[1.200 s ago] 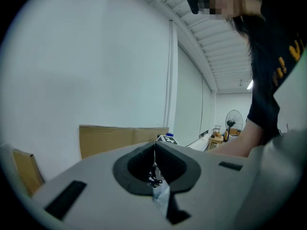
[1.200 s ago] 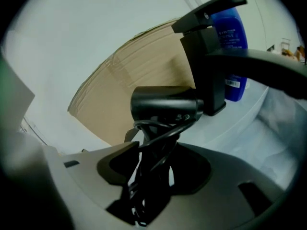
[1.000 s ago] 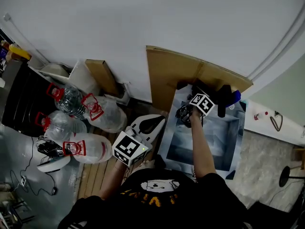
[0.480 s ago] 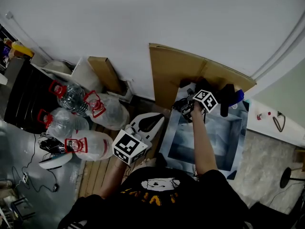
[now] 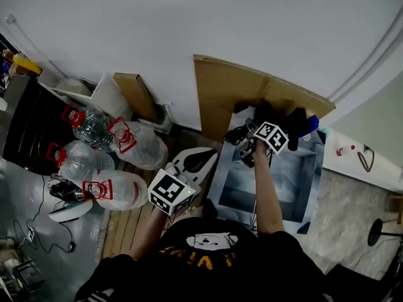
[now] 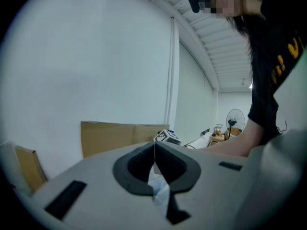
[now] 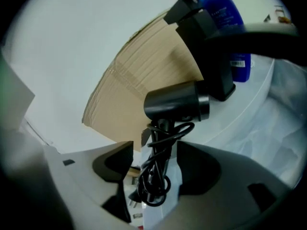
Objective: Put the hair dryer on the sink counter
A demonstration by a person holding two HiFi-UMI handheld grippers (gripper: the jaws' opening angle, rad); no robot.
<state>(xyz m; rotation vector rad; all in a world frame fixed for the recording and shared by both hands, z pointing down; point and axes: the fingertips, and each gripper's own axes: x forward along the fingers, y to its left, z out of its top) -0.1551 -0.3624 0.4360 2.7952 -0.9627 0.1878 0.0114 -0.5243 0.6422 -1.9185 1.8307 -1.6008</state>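
The black hair dryer (image 7: 177,104) stands with its nozzle toward the back of the white sink counter (image 7: 249,109), its cord wound round the handle (image 7: 154,176). My right gripper (image 7: 156,169) is around that handle. Its jaws are opening, and a pale gap shows beside the cord on the left. In the head view the hair dryer (image 5: 240,135) is at the sink's far left corner, just ahead of the right gripper (image 5: 249,145). My left gripper (image 5: 200,161) hangs low by my body, shut and holding nothing, and its pads (image 6: 154,153) meet in a thin line.
A steel sink basin (image 5: 277,181) under plastic film lies below my right arm. A blue bottle (image 7: 231,25) and a tall black fixture (image 7: 211,56) stand behind the dryer. Cardboard (image 5: 233,93) leans on the wall. Large water bottles (image 5: 113,190) lie on the floor at left.
The right gripper with the dryer has shifted a little to the right, toward the sink's back corner. The left gripper has hardly moved.
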